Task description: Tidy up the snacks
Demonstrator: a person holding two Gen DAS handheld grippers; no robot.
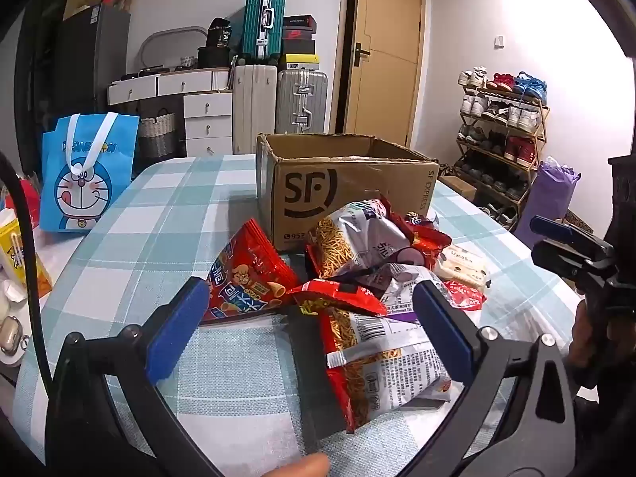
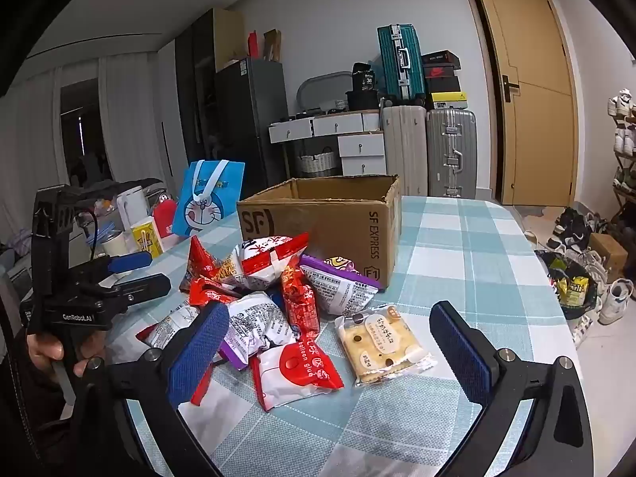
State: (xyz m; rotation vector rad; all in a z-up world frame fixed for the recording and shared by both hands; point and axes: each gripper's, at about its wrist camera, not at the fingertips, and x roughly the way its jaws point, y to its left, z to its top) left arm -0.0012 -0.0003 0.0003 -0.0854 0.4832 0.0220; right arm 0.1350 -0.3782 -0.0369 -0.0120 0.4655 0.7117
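White walls, wood door (image 2: 528, 91), suitcases (image 2: 451, 151), shoe rack (image 1: 505, 127), fridge (image 2: 250, 119)

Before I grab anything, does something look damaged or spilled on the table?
Nothing spilled. The snack packets lie in a loose, overlapping heap in front of the open cardboard box, none inside that I can see. The box's rim looks torn and ragged.

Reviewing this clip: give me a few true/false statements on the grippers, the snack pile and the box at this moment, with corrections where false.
1. The left gripper is shut on a packet. False: its jaws are wide open, gripping nothing.
2. The right gripper is open. True.
3. The cardboard box stands behind the snack pile, flaps open. True.
4. The yellow cracker packet lies inside the box. False: it lies on the checked tablecloth.
5. The blue cartoon bag stands upright. True.
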